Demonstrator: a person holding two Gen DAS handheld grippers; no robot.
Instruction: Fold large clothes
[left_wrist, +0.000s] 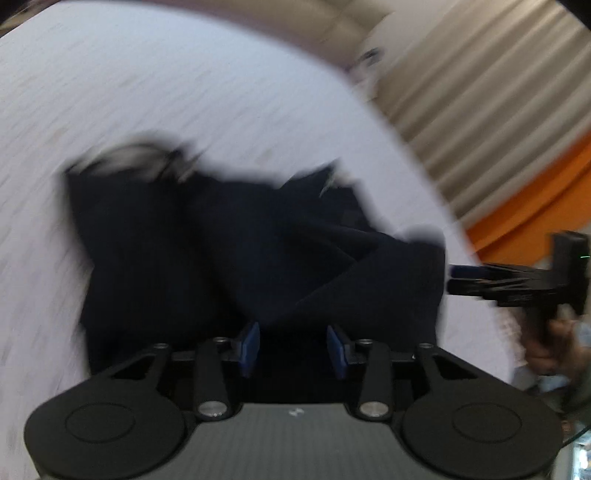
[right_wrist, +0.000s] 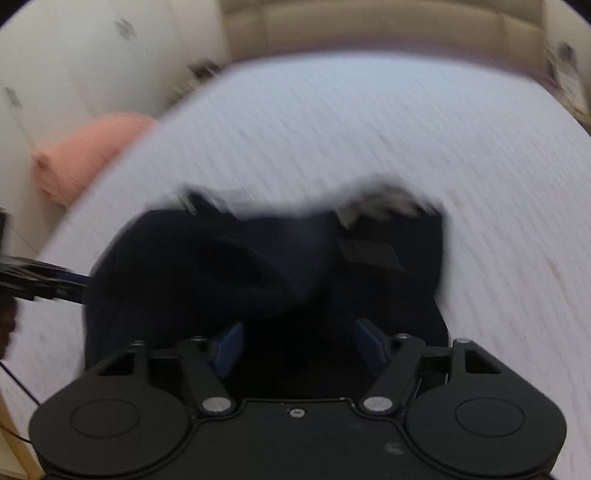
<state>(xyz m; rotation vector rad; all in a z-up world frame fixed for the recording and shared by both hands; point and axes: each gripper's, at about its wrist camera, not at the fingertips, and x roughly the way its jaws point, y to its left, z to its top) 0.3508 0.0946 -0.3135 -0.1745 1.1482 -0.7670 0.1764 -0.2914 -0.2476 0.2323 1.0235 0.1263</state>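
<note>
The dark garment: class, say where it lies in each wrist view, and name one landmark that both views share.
Left wrist view: the dark garment fills the middle, crumpled, just beyond the tongs.
Right wrist view: the dark garment lies centre, slightly left, beyond the tongs.
Shared landmark: the white bed sheet beneath it.

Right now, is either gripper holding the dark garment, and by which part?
Neither: left gripper and right gripper both stand open over the dark garment, pads apart and clamping nothing.

Heavy motion blur both views, fisheye bending at edges, even soft light, dark navy crumpled garment underexposed, detail lost.
</note>
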